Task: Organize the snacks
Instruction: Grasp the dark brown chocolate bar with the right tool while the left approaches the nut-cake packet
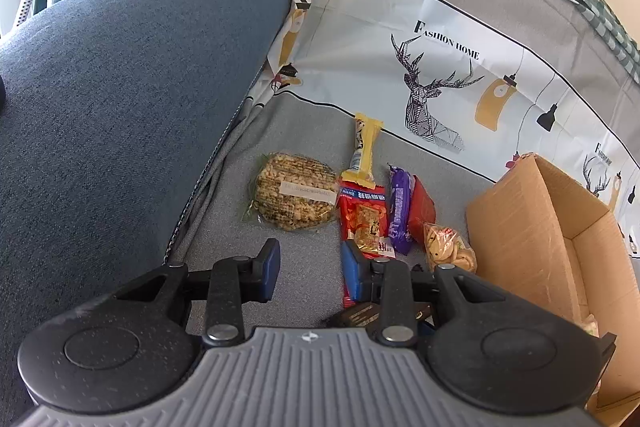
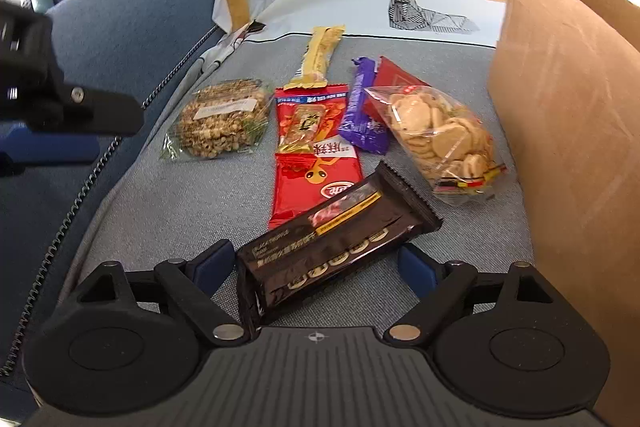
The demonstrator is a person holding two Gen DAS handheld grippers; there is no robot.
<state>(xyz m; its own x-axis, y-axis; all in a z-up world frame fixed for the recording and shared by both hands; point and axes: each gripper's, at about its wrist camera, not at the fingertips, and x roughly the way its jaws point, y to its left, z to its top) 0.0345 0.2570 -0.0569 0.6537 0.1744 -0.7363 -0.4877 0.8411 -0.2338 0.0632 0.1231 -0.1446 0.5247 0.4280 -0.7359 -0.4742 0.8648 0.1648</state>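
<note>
Both grippers same build. Left gripper (image 1: 310, 267): grey ribbed plate w/ small crosshair mark at its top edge, black speckled round housings either side of that plate, black link arms w/ silver rivets, blue finger pads (image 1: 272, 263). Right gripper (image 2: 316, 265): darker grey ribbed plate, same mark, rivets, blue pads (image 2: 416, 269).

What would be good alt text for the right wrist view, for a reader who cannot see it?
The right gripper, jaws open, sits around a black snack pack lying on a grey cushion. Beyond lie more snacks, including a clear bag of biscuits and a red packet; a cardboard box stands at the right.
</note>
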